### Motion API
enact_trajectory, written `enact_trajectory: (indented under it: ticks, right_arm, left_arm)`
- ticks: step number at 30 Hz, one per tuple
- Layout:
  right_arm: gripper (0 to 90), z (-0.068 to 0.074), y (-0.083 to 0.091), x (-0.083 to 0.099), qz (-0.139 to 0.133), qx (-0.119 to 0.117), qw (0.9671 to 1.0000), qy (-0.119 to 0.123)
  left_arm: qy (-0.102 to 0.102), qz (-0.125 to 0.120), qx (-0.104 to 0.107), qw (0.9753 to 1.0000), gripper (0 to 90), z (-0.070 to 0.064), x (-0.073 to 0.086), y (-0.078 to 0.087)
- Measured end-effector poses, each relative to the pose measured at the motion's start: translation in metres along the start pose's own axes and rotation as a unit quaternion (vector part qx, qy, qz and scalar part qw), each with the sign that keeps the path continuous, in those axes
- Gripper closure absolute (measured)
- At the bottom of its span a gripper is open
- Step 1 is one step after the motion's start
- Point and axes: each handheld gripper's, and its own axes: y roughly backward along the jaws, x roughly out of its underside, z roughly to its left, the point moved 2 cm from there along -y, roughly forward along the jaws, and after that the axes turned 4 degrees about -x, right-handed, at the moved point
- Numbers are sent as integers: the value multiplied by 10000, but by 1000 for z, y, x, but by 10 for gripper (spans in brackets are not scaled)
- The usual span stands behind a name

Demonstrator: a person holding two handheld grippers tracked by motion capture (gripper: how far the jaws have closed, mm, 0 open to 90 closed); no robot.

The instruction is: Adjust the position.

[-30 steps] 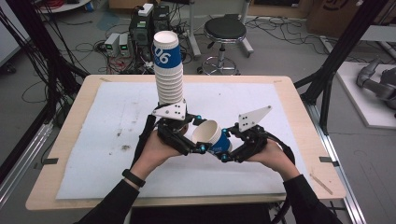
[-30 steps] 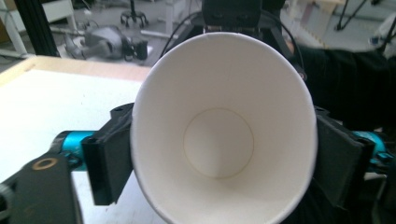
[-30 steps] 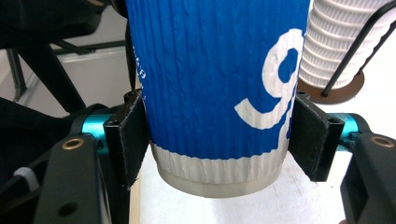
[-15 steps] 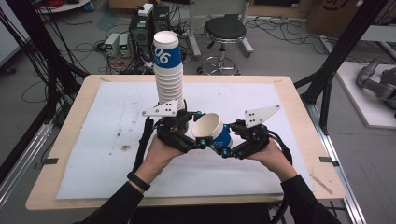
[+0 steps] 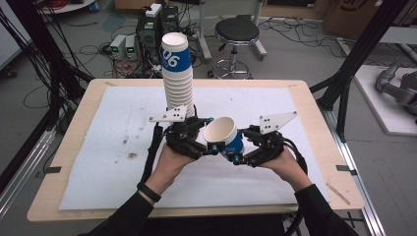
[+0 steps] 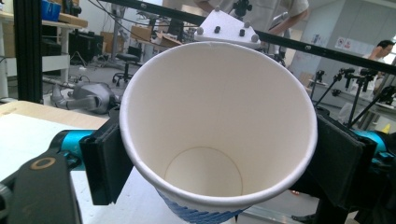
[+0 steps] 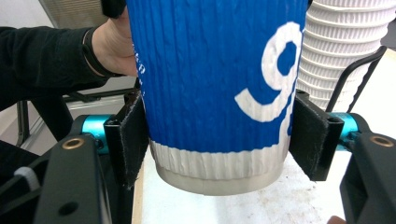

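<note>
One blue paper cup with a white rim is held tilted above the table, between both grippers. My left gripper is shut on it near the rim; in the left gripper view the cup's empty white inside faces the camera between the pads. My right gripper is shut on the cup's lower part, its pads pressing just above the white base. A tall upright stack of cups stands on the mat just behind my left gripper, and it also shows as a ribbed white column.
A white mat covers the wooden table, with dark stains at its left. Beyond the far edge are a stool, electronics boxes and cables. Black frame posts rise at both sides.
Both grippers have lifted the cup slightly and carried it a little away from the person; its mouth has turned more upward. The stack has not moved.
</note>
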Motion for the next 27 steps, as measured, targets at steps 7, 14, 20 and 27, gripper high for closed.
enact_trajectory:
  ticks: [7, 14, 20, 27]
  right_arm:
    - [301, 0, -2, 1, 27, 6, 10000, -17]
    - [285, 1, -4, 2, 163, 4, 9999, -31]
    - [216, 1, -5, 2, 192, 48, 9998, -80]
    - [213, 1, -9, 1, 151, 61, 9998, -106]
  left_arm:
    - [-81, 123, -19, 9999, 214, 0, -1, 1]
    - [-241, 475, -49, 9986, 231, -1, -5, 1]
    - [-373, 767, -192, 9962, 238, -1, -10, 5]
    - [-560, 1167, -278, 9912, 238, -2, -9, 1]
